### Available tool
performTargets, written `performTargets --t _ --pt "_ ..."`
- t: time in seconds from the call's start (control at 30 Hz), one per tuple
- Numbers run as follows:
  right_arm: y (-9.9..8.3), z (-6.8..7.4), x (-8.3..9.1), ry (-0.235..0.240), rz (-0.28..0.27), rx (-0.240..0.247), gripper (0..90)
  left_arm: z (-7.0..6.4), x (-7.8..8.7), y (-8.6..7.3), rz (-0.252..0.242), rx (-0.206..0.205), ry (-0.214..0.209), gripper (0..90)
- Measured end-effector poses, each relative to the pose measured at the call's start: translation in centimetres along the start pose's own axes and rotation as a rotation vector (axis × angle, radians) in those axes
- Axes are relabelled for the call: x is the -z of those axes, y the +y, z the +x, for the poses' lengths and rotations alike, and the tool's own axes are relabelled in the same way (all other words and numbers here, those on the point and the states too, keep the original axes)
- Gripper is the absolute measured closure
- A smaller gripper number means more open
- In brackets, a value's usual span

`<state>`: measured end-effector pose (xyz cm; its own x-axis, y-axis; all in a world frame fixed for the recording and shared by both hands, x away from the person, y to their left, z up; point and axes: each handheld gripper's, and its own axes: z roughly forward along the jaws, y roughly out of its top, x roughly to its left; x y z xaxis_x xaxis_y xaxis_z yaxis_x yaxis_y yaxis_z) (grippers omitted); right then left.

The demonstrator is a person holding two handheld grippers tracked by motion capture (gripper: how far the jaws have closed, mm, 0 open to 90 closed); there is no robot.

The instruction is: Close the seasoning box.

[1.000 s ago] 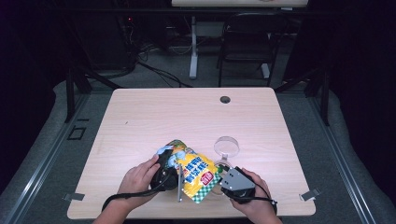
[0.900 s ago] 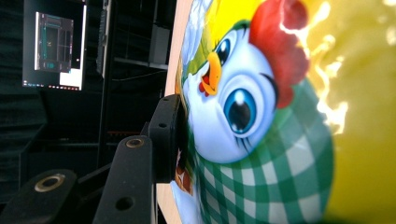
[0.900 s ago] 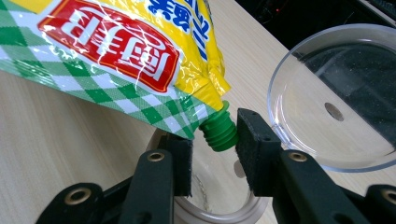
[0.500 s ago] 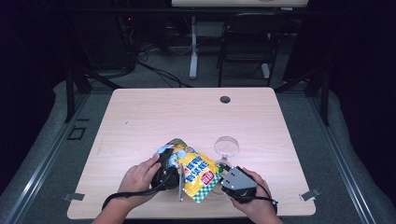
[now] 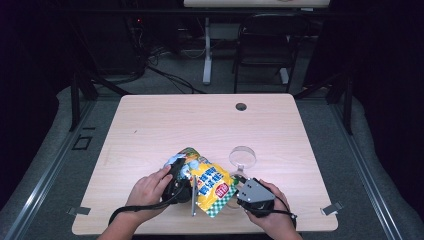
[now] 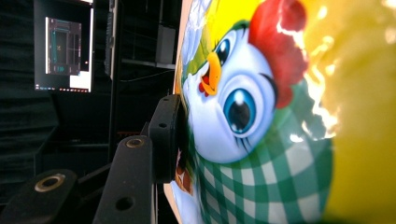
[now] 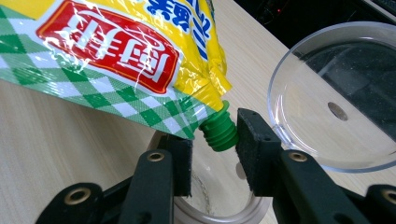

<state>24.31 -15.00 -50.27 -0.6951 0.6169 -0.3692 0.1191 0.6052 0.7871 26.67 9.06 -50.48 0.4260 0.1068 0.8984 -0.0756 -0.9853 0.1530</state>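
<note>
On the wooden bench, the left hand-held gripper clamps the yellow pouch; the right hand-held gripper, jaws parted, straddles its green cap. Unscrewing seems underway; next, close squarely and twist

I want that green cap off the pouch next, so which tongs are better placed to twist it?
The right tongs. Their jaws stand open on either side of the green cap, ready to close. The left tongs are clamped on the pouch body, holding it steady.

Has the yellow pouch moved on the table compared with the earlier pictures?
No. The yellow pouch lies at the same spot beside the clear dish, near the table's front edge, as before.
</note>
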Motion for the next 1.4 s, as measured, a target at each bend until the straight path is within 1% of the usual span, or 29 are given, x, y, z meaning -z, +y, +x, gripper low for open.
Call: performTargets --t 0.07,0.27,0.33,0.4,0.53,0.7,0.77,0.87,1.03,1.17,1.27,1.33,1.37,1.4 --pt "0.01 0.01 -0.01 -0.001 -0.001 0.002 67.4 0.03 0.03 -0.02 -0.004 -0.005 0.01 58.7" --pt "0.02 0.01 -0.02 0.002 -0.009 -0.001 67.4 0.2 0.21 0.08 0.003 -0.02 0.021 58.8" --pt "0.02 0.0 -0.04 0.002 -0.009 0.001 67.4 0.27 0.26 0.14 0.007 -0.033 0.028 58.8" --pt "0.01 -0.01 -0.07 0.001 -0.009 0.001 67.5 0.3 0.3 0.15 0.012 -0.035 0.026 58.8" --pt "0.05 -0.04 -0.11 0.005 -0.014 0.001 67.5 0.45 0.43 0.18 0.015 -0.048 0.039 58.8" --pt "0.04 0.0 -0.18 0.009 -0.015 0.004 67.5 0.59 0.52 0.21 0.021 -0.066 0.04 58.8" --pt "0.03 -0.03 -0.18 0.011 -0.016 0.004 67.5 0.65 0.57 0.25 0.021 -0.065 0.043 58.8" --pt "0.0 -0.05 -0.17 0.01 -0.027 -0.004 67.6 0.75 0.62 0.34 0.021 -0.069 0.049 58.8" --pt "-0.04 -0.16 -0.12 0.015 -0.021 -0.014 67.7 0.88 0.67 0.55 0.028 -0.08 0.046 58.8" --pt "-0.07 -0.17 -0.19 0.02 -0.014 -0.021 67.8 0.94 0.63 0.66 0.027 -0.097 0.055 58.8" --pt "-0.07 -0.17 -0.22 0.019 -0.01 -0.028 67.9 0.94 0.62 0.72 0.027 -0.1 0.061 58.8" --pt "-0.09 -0.18 -0.22 0.021 -0.006 -0.034 68.0 0.86 0.61 0.77 0.027 -0.095 0.061 58.8" --pt "-0.11 -0.2 -0.22 0.025 -0.007 -0.037 68.1 0.92 0.65 0.84 0.029 -0.105 0.064 58.8" --pt "-0.12 -0.23 -0.2 0.027 -0.006 -0.039 68.1 0.92 0.67 0.86 0.03 -0.103 0.063 58.8"
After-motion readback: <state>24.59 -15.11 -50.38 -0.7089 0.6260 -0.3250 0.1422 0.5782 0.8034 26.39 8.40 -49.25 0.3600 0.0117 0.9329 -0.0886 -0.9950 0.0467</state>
